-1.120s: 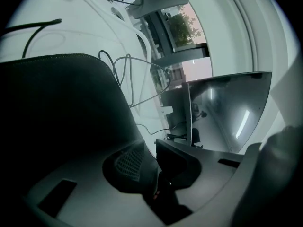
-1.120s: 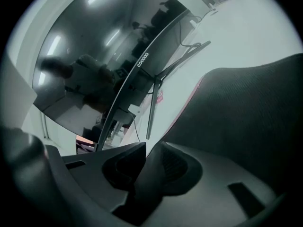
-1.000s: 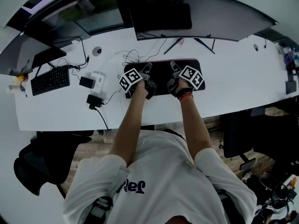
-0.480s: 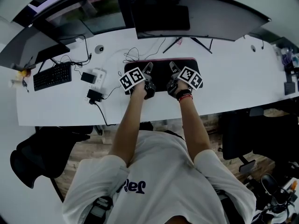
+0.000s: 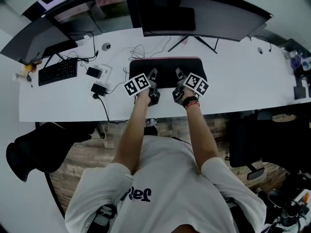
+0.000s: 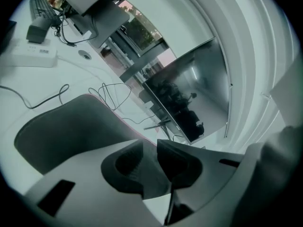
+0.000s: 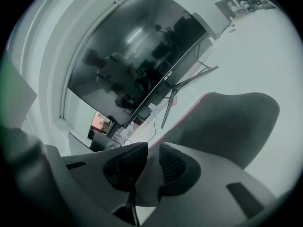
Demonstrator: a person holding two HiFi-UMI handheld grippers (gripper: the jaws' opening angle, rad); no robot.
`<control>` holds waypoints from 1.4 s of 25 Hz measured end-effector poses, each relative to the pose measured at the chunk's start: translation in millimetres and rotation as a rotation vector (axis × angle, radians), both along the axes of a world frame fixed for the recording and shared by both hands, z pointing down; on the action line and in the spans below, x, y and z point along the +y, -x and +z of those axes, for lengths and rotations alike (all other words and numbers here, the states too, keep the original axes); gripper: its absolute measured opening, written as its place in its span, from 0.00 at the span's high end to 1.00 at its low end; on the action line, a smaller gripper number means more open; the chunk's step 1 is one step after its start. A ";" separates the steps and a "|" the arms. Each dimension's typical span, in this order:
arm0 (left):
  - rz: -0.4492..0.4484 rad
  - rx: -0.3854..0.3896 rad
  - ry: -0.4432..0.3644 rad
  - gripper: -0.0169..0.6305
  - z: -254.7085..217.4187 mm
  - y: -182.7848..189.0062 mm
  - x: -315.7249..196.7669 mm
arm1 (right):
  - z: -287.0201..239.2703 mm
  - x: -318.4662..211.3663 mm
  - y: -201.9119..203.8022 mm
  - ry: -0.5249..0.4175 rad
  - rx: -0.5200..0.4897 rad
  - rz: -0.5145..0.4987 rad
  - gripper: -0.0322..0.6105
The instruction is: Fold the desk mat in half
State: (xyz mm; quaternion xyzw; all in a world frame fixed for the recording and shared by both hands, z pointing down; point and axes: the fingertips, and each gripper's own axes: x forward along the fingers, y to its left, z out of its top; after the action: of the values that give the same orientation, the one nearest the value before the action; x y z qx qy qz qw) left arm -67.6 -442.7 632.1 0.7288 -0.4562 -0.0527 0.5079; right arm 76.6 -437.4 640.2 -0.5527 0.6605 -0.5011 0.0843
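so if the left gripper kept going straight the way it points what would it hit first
Probably the desk mat itself: the left gripper holds its near edge and points slightly down over the far half, short of the monitor. Depth is unclear.

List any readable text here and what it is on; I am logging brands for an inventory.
Nothing reads clearly.
Shirt: dark print, creased, unreadable.
Monitor bezel: logo too small.
White box: label blurred.
Keyboard: keys too small.
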 end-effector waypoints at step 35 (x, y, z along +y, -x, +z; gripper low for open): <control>0.060 -0.524 -0.432 0.88 -98.8 -6.8 212.8 | -93.6 212.2 -51.6 -0.304 0.434 -0.158 0.89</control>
State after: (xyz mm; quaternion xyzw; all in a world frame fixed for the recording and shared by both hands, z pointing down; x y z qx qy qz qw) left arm -60.8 -229.9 533.3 0.8214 -0.5279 0.0561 0.2088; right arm 128.1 -225.2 546.5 -0.5748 0.7719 -0.2712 -0.0164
